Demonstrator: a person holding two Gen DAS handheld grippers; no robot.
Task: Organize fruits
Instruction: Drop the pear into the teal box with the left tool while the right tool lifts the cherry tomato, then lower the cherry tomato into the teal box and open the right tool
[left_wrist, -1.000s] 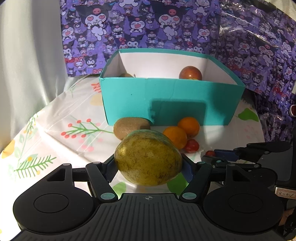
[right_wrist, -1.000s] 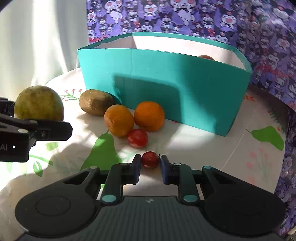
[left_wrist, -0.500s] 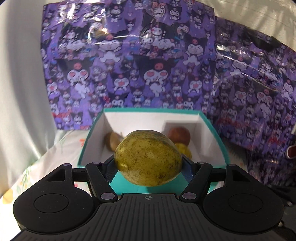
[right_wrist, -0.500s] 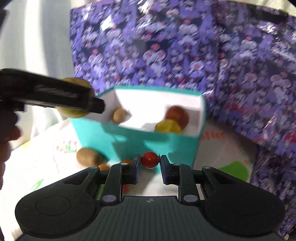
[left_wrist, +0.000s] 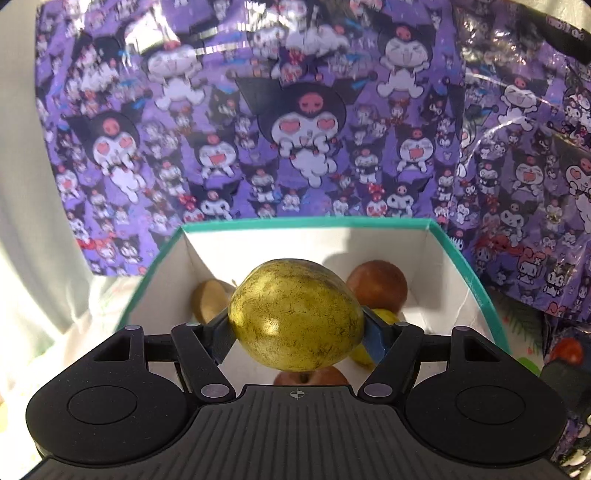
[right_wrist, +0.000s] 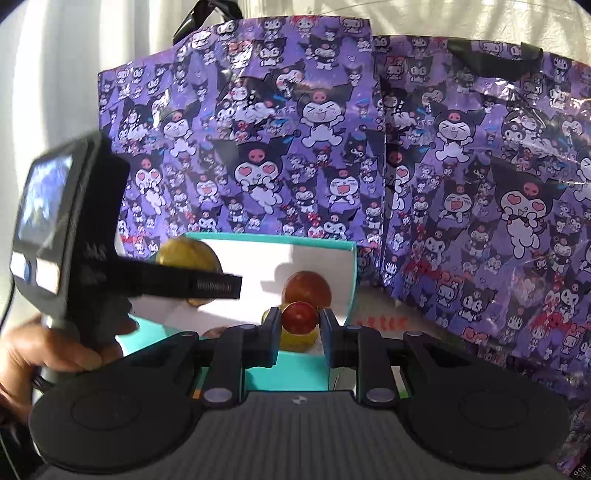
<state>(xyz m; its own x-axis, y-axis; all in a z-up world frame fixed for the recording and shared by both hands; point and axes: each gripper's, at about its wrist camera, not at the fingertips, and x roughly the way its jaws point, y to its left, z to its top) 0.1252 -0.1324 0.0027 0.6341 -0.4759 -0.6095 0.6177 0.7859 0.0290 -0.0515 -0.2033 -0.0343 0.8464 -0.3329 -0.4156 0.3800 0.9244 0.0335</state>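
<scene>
The box (left_wrist: 458, 258) is open on top; fruit (left_wrist: 376, 286) crowds its lower right, bare floor at center left. Purple bags (left_wrist: 295, 110) wall off the frame's upper half.

Yellow-green speckled mango (left_wrist: 295, 317), small glossy red cherry tomato (right_wrist: 300, 316), teal box (left_wrist: 476, 284) with white inside, reddish-brown apple (left_wrist: 380, 282) at two o'clock of the mango, purple cartoon-print bags (right_wrist: 258, 147), black grippers with blue pads (left_wrist: 375, 338)

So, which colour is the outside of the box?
Teal outside box, seen best in the right wrist view.
</scene>
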